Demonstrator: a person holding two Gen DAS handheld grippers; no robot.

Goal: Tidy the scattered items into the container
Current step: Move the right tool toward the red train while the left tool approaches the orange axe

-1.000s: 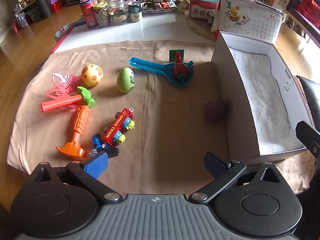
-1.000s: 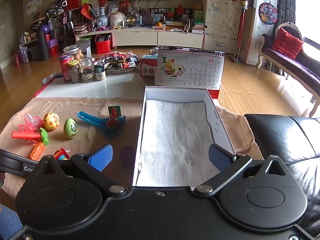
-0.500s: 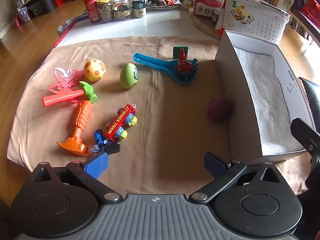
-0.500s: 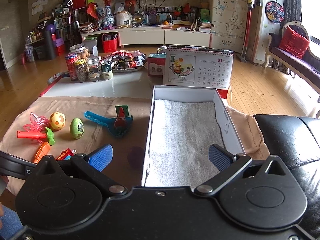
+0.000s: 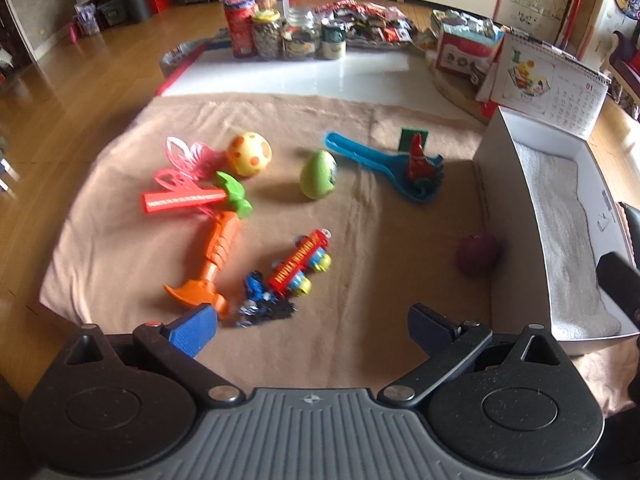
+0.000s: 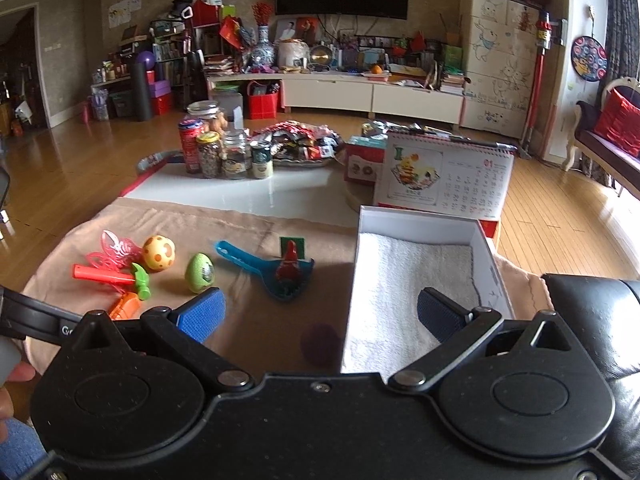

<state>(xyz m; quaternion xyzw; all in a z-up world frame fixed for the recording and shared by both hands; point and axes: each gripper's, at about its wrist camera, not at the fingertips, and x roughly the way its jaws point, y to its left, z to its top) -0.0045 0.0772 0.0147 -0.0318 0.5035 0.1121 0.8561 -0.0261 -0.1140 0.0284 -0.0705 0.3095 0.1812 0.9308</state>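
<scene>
Both hand-held grippers (image 5: pixel 308 330) (image 6: pixel 318 312) released, empty. Risk: ball (image 5: pixel 478 254) by box (image 5: pixel 504 216) wall rolls off worktop if nudged.

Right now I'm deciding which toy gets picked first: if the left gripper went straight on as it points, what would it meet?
Probably the red toy train, lying between the open left gripper fingers' line, with the blue toy beside it. Depth is uncertain.

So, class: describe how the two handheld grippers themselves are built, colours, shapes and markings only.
Both look alike. The left gripper has a black body with two round discs, a ribbed grey centre plate, silver pivot pins, and black linkage arms ending in textured blue pads. The right gripper matches it, but its centre is plain black.
</scene>
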